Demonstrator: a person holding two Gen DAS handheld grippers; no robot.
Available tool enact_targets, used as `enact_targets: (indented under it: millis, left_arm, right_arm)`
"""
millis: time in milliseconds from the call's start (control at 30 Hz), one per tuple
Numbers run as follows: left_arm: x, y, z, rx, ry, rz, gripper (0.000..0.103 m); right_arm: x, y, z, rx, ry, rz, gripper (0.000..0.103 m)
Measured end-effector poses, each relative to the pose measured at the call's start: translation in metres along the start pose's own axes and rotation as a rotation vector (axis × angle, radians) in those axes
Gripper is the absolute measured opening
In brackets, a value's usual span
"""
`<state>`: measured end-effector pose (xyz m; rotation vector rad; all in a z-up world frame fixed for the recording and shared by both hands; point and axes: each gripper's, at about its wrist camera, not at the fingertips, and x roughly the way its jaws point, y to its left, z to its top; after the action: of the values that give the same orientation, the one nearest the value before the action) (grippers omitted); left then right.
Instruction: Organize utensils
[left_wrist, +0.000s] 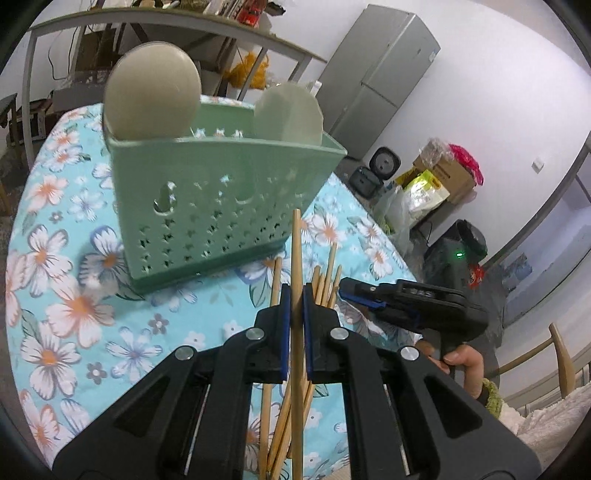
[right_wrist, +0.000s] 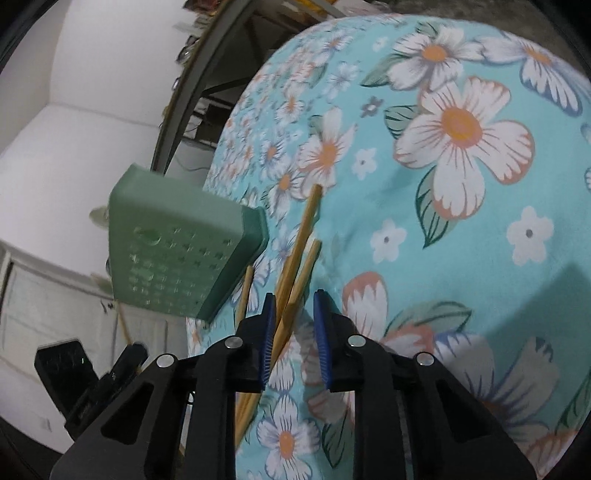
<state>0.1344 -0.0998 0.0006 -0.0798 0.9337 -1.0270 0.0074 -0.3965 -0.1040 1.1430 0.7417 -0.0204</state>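
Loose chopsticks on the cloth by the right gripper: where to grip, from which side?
Take one chopstick near mid-shaft from above, jaws straddling its width. The chopsticks lie flat on the tablecloth, overlapping near the right gripper, so pick where one lies apart.

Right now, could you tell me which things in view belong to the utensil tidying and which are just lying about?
Part of the job:
- single chopstick, clamped in the left gripper
- loose chopsticks on the floral tablecloth, some between the right gripper's jaws
- green perforated basket
- two pale plates standing in it

Lying about:
- refrigerator
- cardboard box
- shelf unit
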Motion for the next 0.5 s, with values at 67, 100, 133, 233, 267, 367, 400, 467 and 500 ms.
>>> enact_targets:
  millis: [67,100,133,233,267,367,400,467,500]
  left_arm:
    - [-0.007,0.001,0.001,0.004,-0.015,-0.001,0.005]
    - [-0.01,0.001,0.001,0.009,-0.024,0.0,0.005]
    - [-0.013,0.001,0.001,0.011,-0.03,0.0,0.005]
    - [-0.023,0.003,0.001,0.013,-0.05,-0.003,0.005]
    - [-0.027,0.004,0.0,0.013,-0.055,-0.004,0.005]
    - [-0.034,0.005,0.0,0.014,-0.067,-0.002,0.005]
    - [-0.036,0.006,0.0,0.012,-0.071,-0.002,0.005]
    - [-0.038,0.007,0.0,0.009,-0.077,-0.001,0.005]
    - [-0.04,0.007,0.0,0.007,-0.08,-0.001,0.005]
  right_arm:
    - [0.004,-0.002,0.003,0.024,0.0,0.002,0.015]
    - [0.006,-0.003,0.005,0.038,0.0,0.003,0.014]
    - [0.009,-0.003,0.006,0.049,0.001,0.004,0.013]
    - [0.012,-0.007,0.008,0.078,-0.006,0.005,0.009]
    - [0.014,-0.007,0.009,0.083,-0.009,0.007,0.009]
    - [0.014,-0.007,0.009,0.091,-0.019,0.012,0.008]
    - [0.013,-0.008,0.01,0.093,-0.021,0.016,0.009]
    - [0.011,-0.009,0.008,0.1,-0.028,0.034,0.009]
    - [0.007,-0.009,0.007,0.101,-0.032,0.044,0.009]
